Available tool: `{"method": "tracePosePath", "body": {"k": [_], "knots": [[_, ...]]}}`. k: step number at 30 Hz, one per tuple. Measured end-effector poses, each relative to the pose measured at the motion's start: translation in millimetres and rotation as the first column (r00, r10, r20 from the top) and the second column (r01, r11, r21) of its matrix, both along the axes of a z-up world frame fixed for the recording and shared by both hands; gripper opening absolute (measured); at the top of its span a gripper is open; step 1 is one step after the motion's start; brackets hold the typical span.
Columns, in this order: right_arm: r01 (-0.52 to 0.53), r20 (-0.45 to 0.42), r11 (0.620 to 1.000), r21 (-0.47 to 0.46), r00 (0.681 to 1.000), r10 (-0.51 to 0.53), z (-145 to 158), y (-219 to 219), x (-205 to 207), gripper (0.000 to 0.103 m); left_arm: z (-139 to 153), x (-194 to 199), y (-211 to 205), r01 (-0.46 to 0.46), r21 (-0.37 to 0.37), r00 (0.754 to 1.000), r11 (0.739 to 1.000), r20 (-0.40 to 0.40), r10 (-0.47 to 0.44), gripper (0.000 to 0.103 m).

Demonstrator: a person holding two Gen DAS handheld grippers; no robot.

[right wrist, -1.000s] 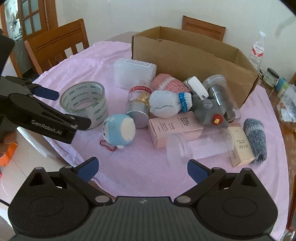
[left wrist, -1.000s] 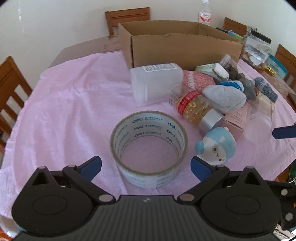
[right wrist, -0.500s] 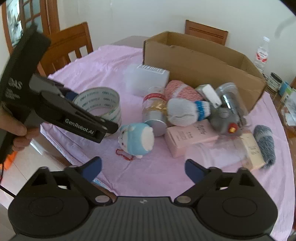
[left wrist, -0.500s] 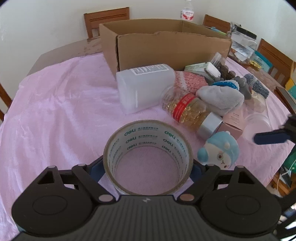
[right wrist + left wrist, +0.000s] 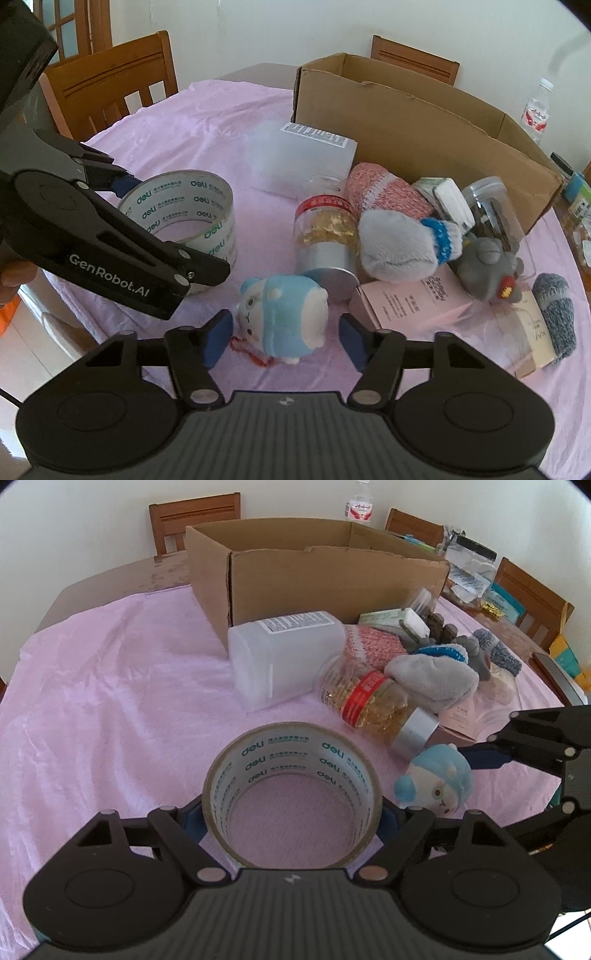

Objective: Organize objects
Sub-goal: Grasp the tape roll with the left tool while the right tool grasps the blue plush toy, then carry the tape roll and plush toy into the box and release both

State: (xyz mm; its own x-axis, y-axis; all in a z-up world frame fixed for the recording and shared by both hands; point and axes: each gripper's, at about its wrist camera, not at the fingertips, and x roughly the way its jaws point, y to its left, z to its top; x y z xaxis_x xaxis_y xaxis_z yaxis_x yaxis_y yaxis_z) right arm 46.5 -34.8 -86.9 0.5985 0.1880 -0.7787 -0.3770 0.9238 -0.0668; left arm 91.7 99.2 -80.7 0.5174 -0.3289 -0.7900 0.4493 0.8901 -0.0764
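A roll of clear tape (image 5: 291, 746) lies flat on the pink cloth (image 5: 110, 701). My left gripper (image 5: 291, 821) straddles it, jaws closing, both blue pads against its outer sides. The right wrist view shows the same roll (image 5: 192, 199) inside the left gripper (image 5: 166, 229). A small blue and white plush toy (image 5: 288, 314) lies between the blue pads of my right gripper (image 5: 284, 343). Its jaws are closing, with a narrow gap still showing beside the toy. In the left wrist view the toy (image 5: 439, 779) has one right fingertip (image 5: 484, 758) just behind it.
An open cardboard box (image 5: 332, 583) stands at the back. In front of it lie a translucent plastic container (image 5: 284, 657), a jar of golden capsules (image 5: 369, 705), rolled socks (image 5: 395, 243), a pink carton (image 5: 413, 299) and a grey plush (image 5: 487, 266). Wooden chairs ring the table.
My left gripper moved forward over the tape roll and its jaws came in against the roll's sides. My right gripper shifted over to the blue toy and its jaws narrowed around it.
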Motion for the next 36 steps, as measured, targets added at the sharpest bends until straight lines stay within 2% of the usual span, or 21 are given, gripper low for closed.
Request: {"method": "tracePosePath", "body": {"k": [2, 12, 21, 25, 31, 36], "knots": [[-0.004, -0.003, 1.000, 0.000, 1.000, 0.004, 1.2, 1.6, -0.7, 0.058, 1.1, 0.5, 0.9, 0.004, -0.004, 1.000, 1.000, -0.007, -0.004, 0.084], [-0.008, -0.006, 1.000, -0.016, 1.000, 0.008, 20.1, -2.0, -0.2, 0.054, 17.2, -0.6, 2.4, 0.056, 0.002, 0.998, 0.998, -0.022, -0.056, 0.084], [0.018, -0.014, 0.999, 0.051, 1.000, -0.017, 60.7, -18.7, 3.0, 0.054, 58.2, 7.6, 3.3, 0.124, 0.034, 0.992, 0.992, -0.020, -0.123, 0.084], [0.009, 0.001, 0.998, 0.063, 1.000, -0.010, 80.3, -30.7, 16.5, 0.054, 82.1, 24.5, -2.3, 0.118, 0.034, 0.993, 0.992, -0.008, -0.117, 0.084], [-0.016, 0.062, 0.998, 0.058, 0.998, 0.013, 111.1, -56.7, 54.9, 0.054, 119.1, 62.8, -24.7, 0.060, 0.054, 0.995, 0.997, 0.080, -0.064, 0.084], [-0.042, 0.122, 0.997, 0.058, 0.992, 0.035, 136.2, -83.2, 95.8, 0.054, 141.2, 109.8, -48.9, 0.002, 0.050, 0.990, 0.999, 0.140, -0.009, 0.084]]}}
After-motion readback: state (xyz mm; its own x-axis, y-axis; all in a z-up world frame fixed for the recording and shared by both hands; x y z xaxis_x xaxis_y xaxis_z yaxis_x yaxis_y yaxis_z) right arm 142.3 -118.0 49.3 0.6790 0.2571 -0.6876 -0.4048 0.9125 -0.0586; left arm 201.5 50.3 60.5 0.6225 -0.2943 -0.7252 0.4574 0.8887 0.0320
